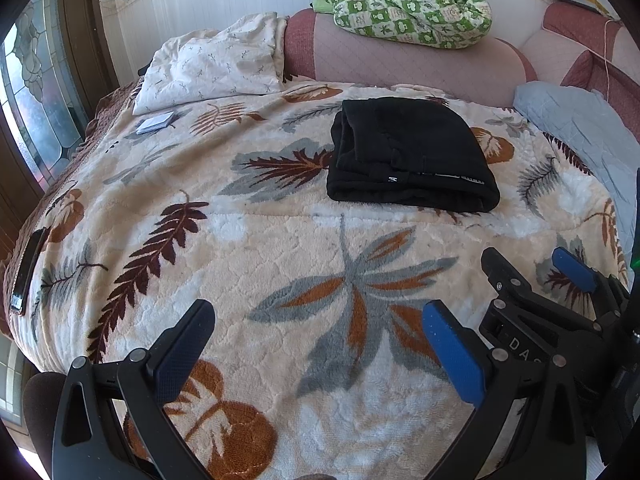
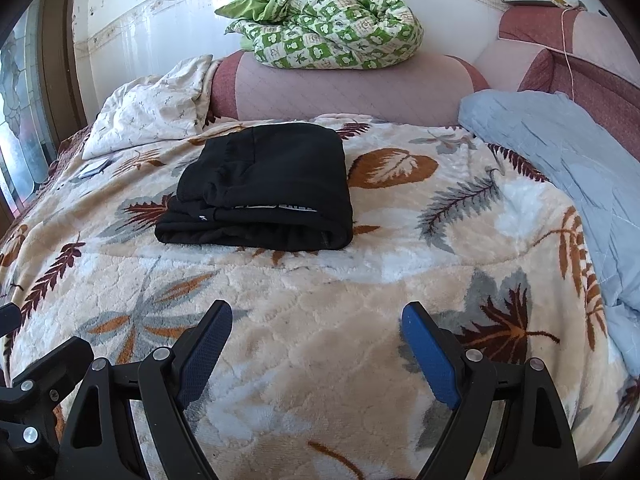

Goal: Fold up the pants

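The black pants [image 1: 408, 156] lie folded into a compact thick rectangle on the leaf-patterned blanket [image 1: 280, 264], toward the far side of the bed. They also show in the right wrist view [image 2: 268, 196]. My left gripper [image 1: 320, 312] is open and empty, held low over the near part of the blanket, well short of the pants. My right gripper [image 2: 316, 316] is open and empty too, beside the left one; it shows in the left wrist view [image 1: 532, 264] at the right.
A pink padded headboard [image 2: 352, 88] carries a bundled green-and-white quilt [image 2: 328, 20]. A cream pillow [image 1: 212, 64] lies far left, a light-blue quilt [image 2: 560, 160] at the right. A small packet [image 1: 154, 123] and a dark phone [image 1: 28, 268] sit near the bed's left edge.
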The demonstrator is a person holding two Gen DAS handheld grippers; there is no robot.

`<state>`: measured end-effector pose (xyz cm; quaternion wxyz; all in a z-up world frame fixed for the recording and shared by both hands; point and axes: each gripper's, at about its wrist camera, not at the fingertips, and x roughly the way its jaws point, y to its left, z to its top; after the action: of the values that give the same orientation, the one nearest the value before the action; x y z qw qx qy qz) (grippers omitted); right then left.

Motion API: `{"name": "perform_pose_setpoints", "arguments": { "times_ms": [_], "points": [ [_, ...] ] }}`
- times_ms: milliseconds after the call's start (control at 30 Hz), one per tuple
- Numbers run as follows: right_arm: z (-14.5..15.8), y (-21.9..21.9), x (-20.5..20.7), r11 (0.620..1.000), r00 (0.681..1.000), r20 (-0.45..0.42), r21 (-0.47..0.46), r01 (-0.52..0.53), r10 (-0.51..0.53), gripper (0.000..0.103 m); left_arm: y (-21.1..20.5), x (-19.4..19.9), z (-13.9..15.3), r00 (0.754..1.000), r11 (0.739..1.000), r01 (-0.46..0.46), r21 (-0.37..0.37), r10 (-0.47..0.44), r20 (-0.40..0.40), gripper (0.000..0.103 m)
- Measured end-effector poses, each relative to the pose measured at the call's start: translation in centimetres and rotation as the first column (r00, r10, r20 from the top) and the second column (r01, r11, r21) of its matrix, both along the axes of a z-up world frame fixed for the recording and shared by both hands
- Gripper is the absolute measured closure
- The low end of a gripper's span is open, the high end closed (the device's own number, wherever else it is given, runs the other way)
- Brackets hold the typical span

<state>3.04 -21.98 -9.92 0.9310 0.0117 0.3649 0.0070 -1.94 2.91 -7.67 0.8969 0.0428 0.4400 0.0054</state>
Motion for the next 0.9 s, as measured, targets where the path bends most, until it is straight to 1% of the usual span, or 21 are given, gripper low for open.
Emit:
{"name": "perform_pose_setpoints", "arguments": {
  "times_ms": [633, 800, 900],
  "points": [
    [0.0, 0.2, 0.0, 1.000, 1.000, -0.001, -0.007, -0.009, 0.009, 0.012, 0.3, -0.1, -0.3, 1.000, 1.000, -0.001, -0.004, 0.001, -0.004, 0.000],
    [-0.1, 0.4, 0.0, 1.000, 1.000, -0.002, -0.014, -0.019, 0.019, 0.012, 0.4, -0.8, -0.9, 1.000, 1.000, 0.006, -0.031, -0.006, -0.017, 0.000],
    [-0.2, 0.5, 0.0, 0.999, 1.000, -0.006, -0.022, -0.024, 0.024, 0.012, 0.6, -0.9, -0.6, 1.000, 1.000, 0.001, -0.022, -0.001, -0.016, 0.000]
  ]
}}
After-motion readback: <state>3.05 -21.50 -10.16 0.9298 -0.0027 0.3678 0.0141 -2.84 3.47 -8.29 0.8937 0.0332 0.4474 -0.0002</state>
